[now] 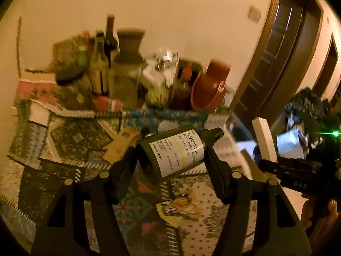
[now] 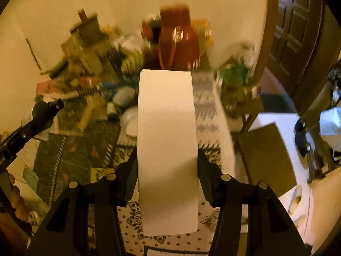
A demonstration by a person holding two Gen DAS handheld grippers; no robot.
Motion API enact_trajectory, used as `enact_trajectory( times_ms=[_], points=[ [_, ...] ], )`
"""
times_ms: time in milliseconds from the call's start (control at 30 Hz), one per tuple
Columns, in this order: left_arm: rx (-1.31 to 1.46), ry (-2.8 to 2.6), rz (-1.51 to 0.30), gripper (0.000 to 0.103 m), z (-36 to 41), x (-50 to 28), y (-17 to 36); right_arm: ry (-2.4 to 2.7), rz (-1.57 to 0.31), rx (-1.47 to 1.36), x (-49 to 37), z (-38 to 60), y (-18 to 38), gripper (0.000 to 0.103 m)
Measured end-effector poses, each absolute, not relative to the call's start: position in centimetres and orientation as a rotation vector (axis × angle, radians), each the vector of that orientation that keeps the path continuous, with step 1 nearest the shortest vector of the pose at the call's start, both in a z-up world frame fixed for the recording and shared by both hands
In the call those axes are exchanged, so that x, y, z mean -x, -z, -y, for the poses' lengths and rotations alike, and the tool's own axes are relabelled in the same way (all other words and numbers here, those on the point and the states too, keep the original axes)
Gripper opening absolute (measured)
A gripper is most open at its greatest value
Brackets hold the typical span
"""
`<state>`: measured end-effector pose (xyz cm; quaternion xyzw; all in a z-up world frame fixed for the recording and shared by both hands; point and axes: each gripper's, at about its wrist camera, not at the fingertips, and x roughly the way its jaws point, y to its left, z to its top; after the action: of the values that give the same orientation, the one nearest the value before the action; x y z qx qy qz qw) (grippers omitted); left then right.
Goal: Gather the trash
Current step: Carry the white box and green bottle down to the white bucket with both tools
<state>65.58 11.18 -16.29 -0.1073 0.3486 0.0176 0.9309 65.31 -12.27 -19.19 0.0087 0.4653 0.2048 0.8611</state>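
Observation:
My left gripper (image 1: 170, 162) is shut on a small dark pump bottle (image 1: 177, 151) with a white label, held tilted above the patchwork tablecloth (image 1: 70, 140). The bottle's neck also shows at the left of the right wrist view (image 2: 45, 107). My right gripper (image 2: 167, 166) is shut on a white cardboard box (image 2: 167, 145), held upright above the table. That box shows at the right of the left wrist view (image 1: 264, 138), with the right gripper's body below it.
Bottles (image 1: 100, 68), a jar (image 1: 127, 70), a glass (image 1: 167, 60) and a red pot (image 1: 210, 87) crowd the table's far side by the wall. White lids or cups (image 2: 127, 111) lie mid-table. A dark wooden door (image 2: 298, 34) stands right; a mat (image 2: 266, 155) lies on the floor.

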Motion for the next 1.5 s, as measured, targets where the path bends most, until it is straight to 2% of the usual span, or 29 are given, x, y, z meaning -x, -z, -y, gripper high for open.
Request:
enact_trajectory(
  times_ms=[300, 700, 1033, 1500],
  points=[
    [0.241, -0.131, -0.518, 0.063, -7.0, -57.2, 9.6, -0.536, -0.775, -0.033, -60.5, 13.9, 12.0, 0.048],
    [0.209, -0.096, -0.406, 0.063, -5.7, -47.9, 4.2, -0.562, -0.671, -0.058, -53.9, 14.5, 8.9, 0.048],
    [0.190, 0.021, -0.393, 0.063, -8.8, -38.6, 4.0, -0.479, -0.641, -0.086, -43.4, 12.2, 8.0, 0.048],
    [0.163, 0.129, -0.491, 0.063, -12.5, -25.3, 6.4, -0.373, -0.706, -0.143, -30.5, 10.1, 9.5, 0.048]
  ],
)
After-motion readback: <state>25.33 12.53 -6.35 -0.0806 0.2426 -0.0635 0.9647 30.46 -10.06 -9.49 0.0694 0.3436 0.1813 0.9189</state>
